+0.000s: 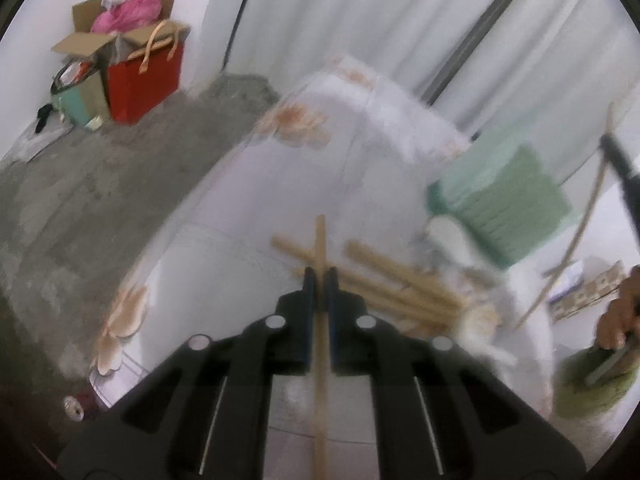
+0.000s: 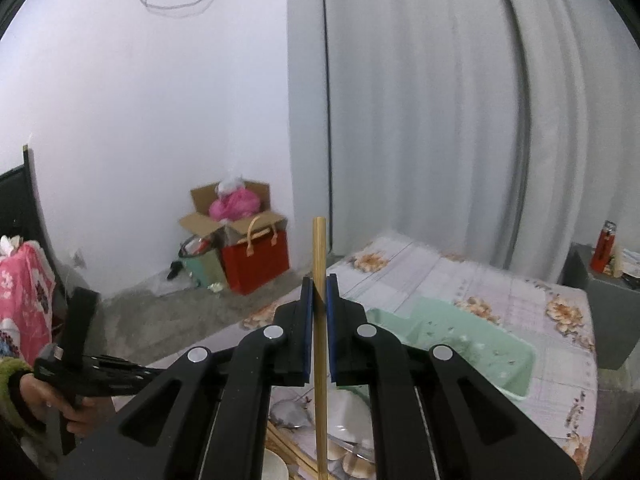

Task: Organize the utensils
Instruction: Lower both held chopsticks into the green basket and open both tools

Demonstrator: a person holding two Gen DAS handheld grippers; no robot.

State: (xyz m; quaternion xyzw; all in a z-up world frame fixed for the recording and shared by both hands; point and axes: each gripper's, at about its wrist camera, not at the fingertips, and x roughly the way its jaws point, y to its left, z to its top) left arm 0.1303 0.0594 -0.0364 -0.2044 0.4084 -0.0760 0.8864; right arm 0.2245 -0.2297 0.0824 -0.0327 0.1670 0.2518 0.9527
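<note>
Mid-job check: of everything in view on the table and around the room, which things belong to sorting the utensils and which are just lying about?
Part of the job:
- wooden chopstick in the left hand-held gripper
- wooden chopstick in the right hand-held gripper
- loose pile of wooden chopsticks
- mint-green plastic tray

Just lying about:
- red paper bag with handles
- cardboard box holding pink bags
- red bottle

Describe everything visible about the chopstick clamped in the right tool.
The chopstick is a slim, straight, pale tan stick that looks like bamboo or wood, with a blunt, flat-cut upper end. It stands upright in the right wrist view, pinched between the blue pads of the right tool, its tip rising above them and its lower length running out of frame.
</note>
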